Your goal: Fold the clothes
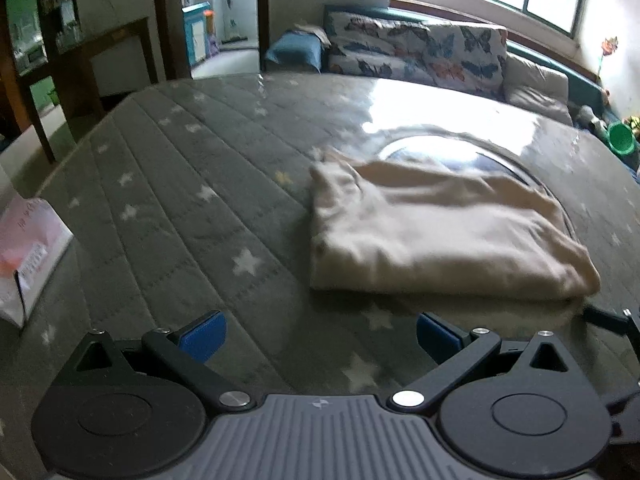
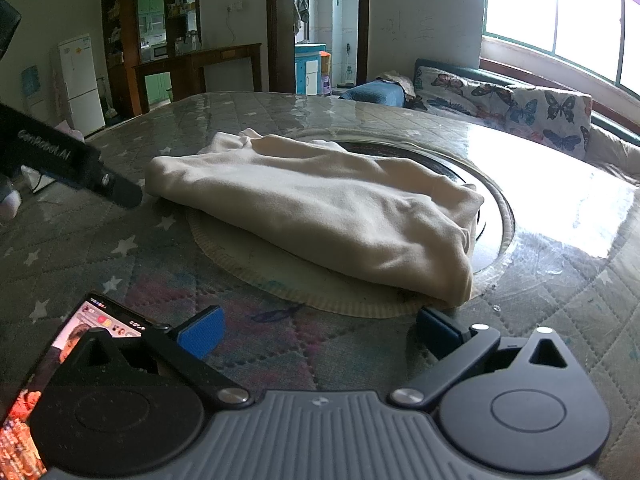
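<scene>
A cream garment (image 1: 436,232) lies folded into a thick rectangle on the grey star-patterned table cover (image 1: 168,184). In the right wrist view the same garment (image 2: 332,208) rests partly over a round glass inset (image 2: 496,208). My left gripper (image 1: 320,336) is open, its blue pads just short of the garment's near edge, with nothing between them. My right gripper (image 2: 320,332) is also open and holds nothing, a little back from the garment's near corner. The left gripper's black body (image 2: 64,160) shows at the left of the right wrist view, beside the garment.
A phone (image 2: 84,344) with a lit screen lies on the table by my right gripper's left finger. A pink-and-white box (image 1: 28,252) stands at the table's left edge. A butterfly-print sofa (image 1: 420,52) runs under the window behind the table. A green cup (image 1: 622,140) sits far right.
</scene>
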### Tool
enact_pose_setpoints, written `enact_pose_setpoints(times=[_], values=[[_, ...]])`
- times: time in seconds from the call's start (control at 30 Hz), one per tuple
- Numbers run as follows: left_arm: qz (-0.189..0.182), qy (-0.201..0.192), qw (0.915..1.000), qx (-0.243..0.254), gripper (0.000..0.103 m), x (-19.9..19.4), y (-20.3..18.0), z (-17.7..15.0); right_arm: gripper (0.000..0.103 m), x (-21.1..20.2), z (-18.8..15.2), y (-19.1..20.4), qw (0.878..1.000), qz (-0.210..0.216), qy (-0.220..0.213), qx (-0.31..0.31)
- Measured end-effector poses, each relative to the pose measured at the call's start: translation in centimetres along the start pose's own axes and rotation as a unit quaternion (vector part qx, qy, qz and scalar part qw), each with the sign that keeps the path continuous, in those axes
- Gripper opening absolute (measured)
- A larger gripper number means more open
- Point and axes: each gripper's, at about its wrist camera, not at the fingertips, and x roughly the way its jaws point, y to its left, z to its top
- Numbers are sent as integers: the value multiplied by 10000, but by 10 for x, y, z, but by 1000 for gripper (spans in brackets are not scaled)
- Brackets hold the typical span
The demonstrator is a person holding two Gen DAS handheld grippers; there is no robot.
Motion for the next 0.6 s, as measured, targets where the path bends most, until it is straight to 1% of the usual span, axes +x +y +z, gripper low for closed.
enact_pose_setpoints(times=[0.07, 0.2, 0.3, 0.4, 0.43, 0.47, 0.53, 0.57, 0.6], values=[[50, -124, 9999, -50, 103, -1, 7, 5, 98, -6, 2, -2, 10000, -15, -33, 5], [-57, -322, 9992, -217, 102, 4, 21, 17, 97, -27, 16, -13, 9995, -105, -289, 56], [-165, -389, 9986, -320, 101, 13, 29, 27, 93, -35, 33, -27, 9986, -258, -457, 106], [-249, -411, 9986, -238, 97, 25, 26, 37, 84, -26, 51, -48, 9979, -363, -459, 285], [-276, -418, 9985, -211, 96, 29, 24, 40, 79, -21, 55, -55, 9976, -368, -429, 388], [-304, -425, 9985, -183, 93, 33, 23, 43, 77, -14, 60, -62, 9973, -357, -381, 522], [-360, -440, 9983, -128, 89, 40, 21, 50, 67, -1, 67, -76, 9959, -329, -292, 787], [-387, -447, 9982, -101, 86, 44, 19, 53, 64, 6, 70, -84, 9947, -308, -246, 949], [-415, -454, 9981, -73, 85, 48, 18, 56, 63, 13, 72, -91, 9933, -309, -199, 1099]])
